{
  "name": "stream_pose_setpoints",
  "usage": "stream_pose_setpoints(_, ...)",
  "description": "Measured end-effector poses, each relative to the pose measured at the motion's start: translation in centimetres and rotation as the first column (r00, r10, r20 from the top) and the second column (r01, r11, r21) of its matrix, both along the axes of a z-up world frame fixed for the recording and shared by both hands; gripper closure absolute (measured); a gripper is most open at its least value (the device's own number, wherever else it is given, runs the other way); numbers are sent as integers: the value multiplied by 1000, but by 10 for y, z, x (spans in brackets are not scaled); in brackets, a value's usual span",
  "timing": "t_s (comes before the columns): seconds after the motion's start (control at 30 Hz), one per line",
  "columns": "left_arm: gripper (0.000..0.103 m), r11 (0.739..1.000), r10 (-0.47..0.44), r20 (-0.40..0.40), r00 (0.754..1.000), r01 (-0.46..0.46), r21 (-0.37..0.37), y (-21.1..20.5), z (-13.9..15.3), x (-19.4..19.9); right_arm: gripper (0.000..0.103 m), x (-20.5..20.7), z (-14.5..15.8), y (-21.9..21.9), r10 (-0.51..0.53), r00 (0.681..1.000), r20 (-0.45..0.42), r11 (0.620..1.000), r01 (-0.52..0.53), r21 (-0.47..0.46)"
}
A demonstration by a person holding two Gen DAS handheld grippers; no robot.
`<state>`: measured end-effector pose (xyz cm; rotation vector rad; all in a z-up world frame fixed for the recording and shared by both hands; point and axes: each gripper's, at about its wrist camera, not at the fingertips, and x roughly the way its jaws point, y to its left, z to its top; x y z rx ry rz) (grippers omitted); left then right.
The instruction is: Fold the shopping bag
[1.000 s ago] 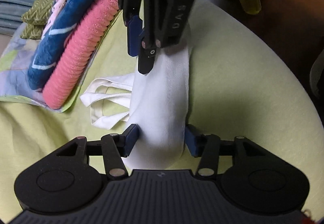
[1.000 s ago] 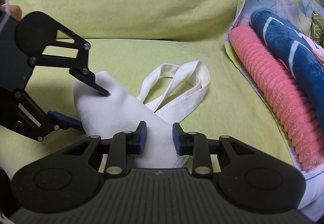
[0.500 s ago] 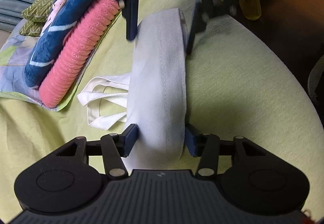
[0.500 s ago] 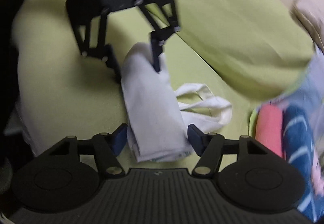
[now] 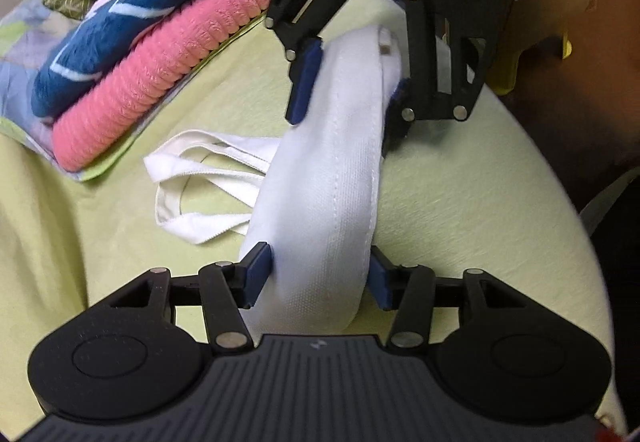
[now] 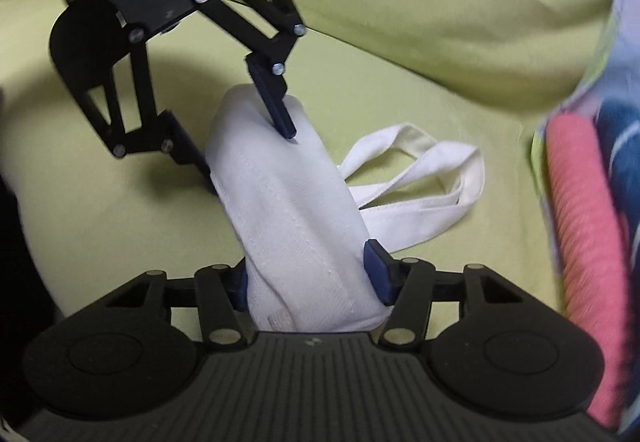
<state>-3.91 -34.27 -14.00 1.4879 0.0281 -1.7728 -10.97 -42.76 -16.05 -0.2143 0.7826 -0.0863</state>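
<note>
Item: white shopping bag (image 5: 320,178), folded into a long narrow band, lying on a yellow-green cushion (image 5: 460,202) and lifted into an arch between two grippers. Left gripper (image 5: 316,278): fingers straddling the near end of the band, blue pads against both edges, pinching it across its width; judged a hold to keep the folded layers from spreading. Right gripper (image 6: 312,278): same straddling pinch on the opposite end, seen facing the left one. Handles (image 5: 200,182): loose loops trailing onto the cushion left of the band, not yet tucked in. Adjacent stock: pink ribbed roll (image 5: 160,82) and blue patterned blanket (image 5: 120,22), far left, clear of the work. Judgement: both ends held so one can be brought toward the other for the next fold.
</note>
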Motion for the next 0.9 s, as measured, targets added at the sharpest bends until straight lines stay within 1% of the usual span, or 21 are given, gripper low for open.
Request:
stream_pose_setpoints(0.1,48,999,-8,-33,999,9,39,12,6,-2,50,-6,3,7,2,1000,-12,998,-1,65)
stream_pose_setpoints(0.17,48,998,-17,-51,999,20,66,21,10,-4,50,-12,5,12,17,1000,-22,992,-14,125)
stream_pose_setpoints(0.23,49,994,-48,-53,997,53,100,36,15,-8,50,-19,8,15,38,999,-34,976,-29,216)
stream_pose_setpoints(0.3,49,993,-47,-68,997,53,104,40,19,-8,51,-24,9,9,48,998,-40,945,-33,324)
stream_pose_setpoints(0.33,48,994,-40,-76,996,48,101,41,21,-7,51,-23,9,0,40,998,-42,922,-21,387)
stream_pose_setpoints(0.37,49,994,-34,-84,996,43,99,41,23,-6,51,-21,9,-13,26,998,-49,890,-1,456)
stream_pose_setpoints(0.43,49,996,-16,-97,995,25,90,39,27,-4,51,-16,8,-40,0,997,-75,808,44,587)
stream_pose_setpoints(0.53,48,998,12,-81,997,-6,67,23,26,0,52,-11,0,-71,-43,992,-122,689,118,715)
stream_pose_setpoints(0.57,47,998,13,-74,997,-8,65,18,25,0,52,-10,-3,-79,-53,989,-137,654,138,744)
stream_pose_setpoints(0.63,46,998,20,-83,996,-15,66,12,24,4,52,-9,-8,-91,-66,985,-162,597,169,784)
stream_pose_setpoints(0.7,44,998,23,-93,995,-17,62,9,24,8,52,-9,-14,-99,-77,980,-184,547,195,814)
stream_pose_setpoints(0.77,41,998,26,-97,995,-20,59,7,22,10,52,-18,-18,-97,-91,974,-210,503,227,834)
stream_pose_setpoints(0.8,41,997,29,-98,995,-23,67,4,21,11,50,-26,-18,-92,-93,972,-217,494,234,837)
stream_pose_setpoints(0.83,41,997,32,-100,995,-25,75,1,20,12,47,-31,-15,-86,-105,970,-221,503,243,830)
stream_pose_setpoints(0.87,41,996,38,-106,994,-28,88,-2,20,14,40,-33,-13,-84,-126,966,-226,517,258,816)
stream_pose_setpoints(0.9,41,994,46,-116,992,-33,105,-5,21,17,38,-36,-10,-79,-154,963,-223,543,271,795)
